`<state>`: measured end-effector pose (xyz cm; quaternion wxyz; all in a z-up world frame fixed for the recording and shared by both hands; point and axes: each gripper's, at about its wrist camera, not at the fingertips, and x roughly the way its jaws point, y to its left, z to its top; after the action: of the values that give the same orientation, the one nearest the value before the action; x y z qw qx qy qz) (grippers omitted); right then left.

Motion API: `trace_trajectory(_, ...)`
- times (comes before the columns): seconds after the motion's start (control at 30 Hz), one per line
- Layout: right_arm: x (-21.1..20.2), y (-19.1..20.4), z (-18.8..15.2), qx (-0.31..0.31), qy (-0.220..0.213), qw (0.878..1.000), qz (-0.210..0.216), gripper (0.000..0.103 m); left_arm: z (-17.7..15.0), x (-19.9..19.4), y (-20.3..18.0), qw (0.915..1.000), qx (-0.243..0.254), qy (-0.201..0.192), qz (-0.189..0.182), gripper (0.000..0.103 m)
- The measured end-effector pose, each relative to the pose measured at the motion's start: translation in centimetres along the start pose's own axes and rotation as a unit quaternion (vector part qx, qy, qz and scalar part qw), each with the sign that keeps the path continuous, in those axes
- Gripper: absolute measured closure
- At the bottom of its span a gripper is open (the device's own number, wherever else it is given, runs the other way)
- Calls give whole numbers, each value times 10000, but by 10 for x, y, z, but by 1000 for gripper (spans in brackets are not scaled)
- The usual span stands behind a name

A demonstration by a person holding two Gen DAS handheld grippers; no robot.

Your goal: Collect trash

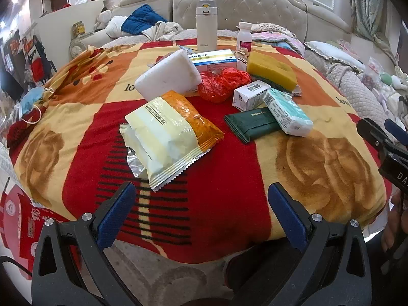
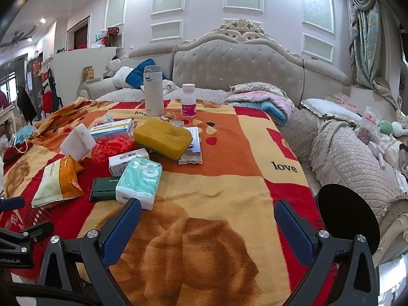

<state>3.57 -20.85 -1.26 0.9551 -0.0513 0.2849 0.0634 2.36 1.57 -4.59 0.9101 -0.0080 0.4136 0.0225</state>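
A torn cream-and-orange snack bag (image 1: 168,135) (image 2: 57,182) lies on the red and yellow blanket (image 1: 229,191) (image 2: 216,191). Behind it sit a crumpled red plastic bag (image 1: 221,83) (image 2: 111,148), a white foam block (image 1: 168,75) (image 2: 77,145), a yellow sponge (image 1: 271,70) (image 2: 163,136), a dark green packet (image 1: 251,125) (image 2: 104,191), a teal tissue pack (image 1: 288,112) (image 2: 140,181) and small boxes (image 1: 251,94). My left gripper (image 1: 201,214) hangs open just short of the snack bag. My right gripper (image 2: 207,223) is open over bare blanket, the tissue pack by its left finger.
A white flask (image 1: 206,24) (image 2: 153,91) and a pill bottle (image 1: 244,35) (image 2: 188,100) stand at the blanket's far side. A blue face mask (image 1: 30,102) (image 2: 24,134) lies at the left edge. Quilted bedding (image 2: 344,158) and pillows lie to the right, a tufted headboard (image 2: 237,63) behind.
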Motion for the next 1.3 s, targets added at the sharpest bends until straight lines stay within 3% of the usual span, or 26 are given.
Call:
trace_trajectory(0.8, 0, 2, -1, -56, 8, 10000, -31, 0, 0, -1, 1, 10000, -19, -11, -16, 0)
trace_trajectory(0.97, -1, 0, -1, -22, -15, 10000, -24, 0, -2, -6, 19, 9996, -143, -251, -28, 0)
trace_trajectory(1.1, -1, 0, -1, -23, -17, 10000, -14, 0, 14, -6, 46, 9971, -591, -393, -276, 0)
trace_trajectory(1.23, 0, 1, -1, -58, -15, 10000, 13, 0, 44, 7, 49, 9972, -517, -547, -40, 0)
trace_trajectory(1.3, 1, 2, -1, -41, -9, 10000, 49, 0, 55, 22, 49, 9979, -477, -446, 33, 0)
